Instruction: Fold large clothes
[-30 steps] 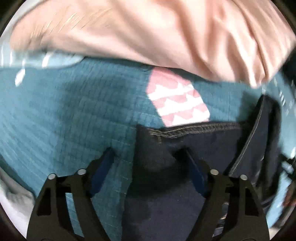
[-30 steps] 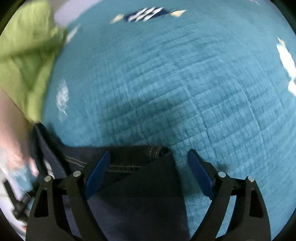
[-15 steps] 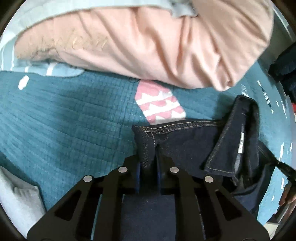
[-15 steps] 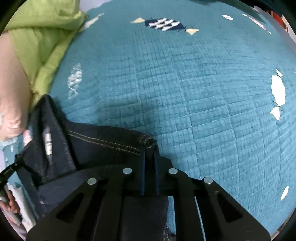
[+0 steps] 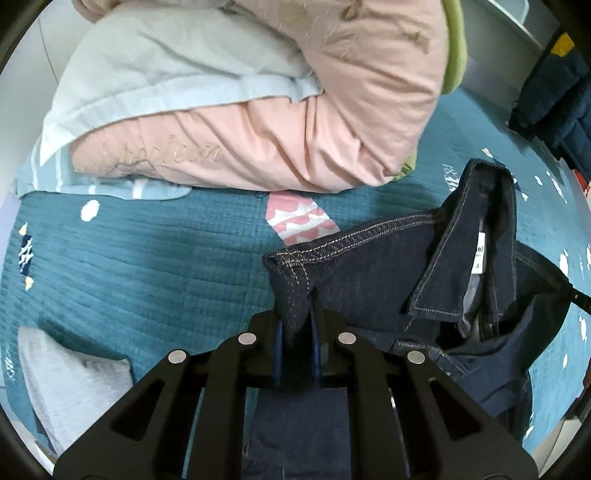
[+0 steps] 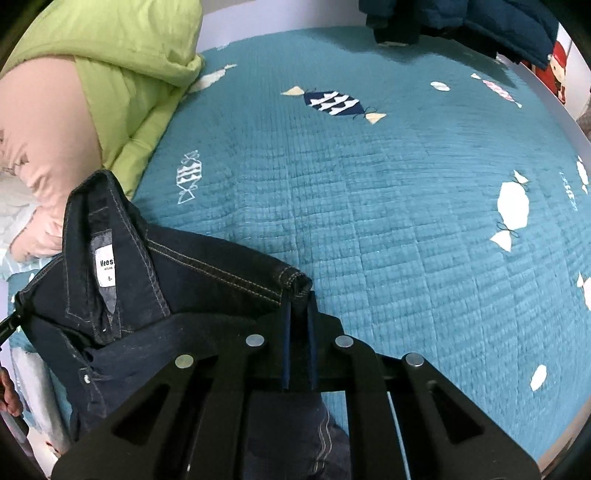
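Both grippers are now standing pinched on cloth where a second ago their jaws were gaping over it, and the bedding is sitting further below the cameras than it was.

Item, task: one dark denim garment (image 5: 373, 269), with collar, white neck label (image 6: 105, 271) and pale topstitching, apparently a shirt or jacket. It is hanging between the two tools above the teal quilt (image 6: 388, 206), collar sagging in the middle, lower cloth trailing out of sight beneath the cameras.

Tools: two. The left gripper (image 5: 295, 332) is clamping one stitched shoulder corner; the right gripper (image 6: 297, 325) is clamping the opposite corner. On each, the blue pads are pressing denim with no gap showing.

Handling, judged: soft and limp, yet weighty and thick for clothing. Doubled seams are offering firm, non-slippery purchase, so the shoulder corners are the sound holds. The middle is drooping under its own weight and is likely needing a spread or shake before lying flat. Nothing fragile, though at least one button is showing near the front edge.

Other stock: one pink pillow (image 5: 295, 140), one pale blue pillow (image 5: 155, 70), one green pillow or cover (image 6: 122, 62), one grey cloth (image 5: 62, 373), and dark garments (image 6: 480, 22) along the far edge, number not clear.
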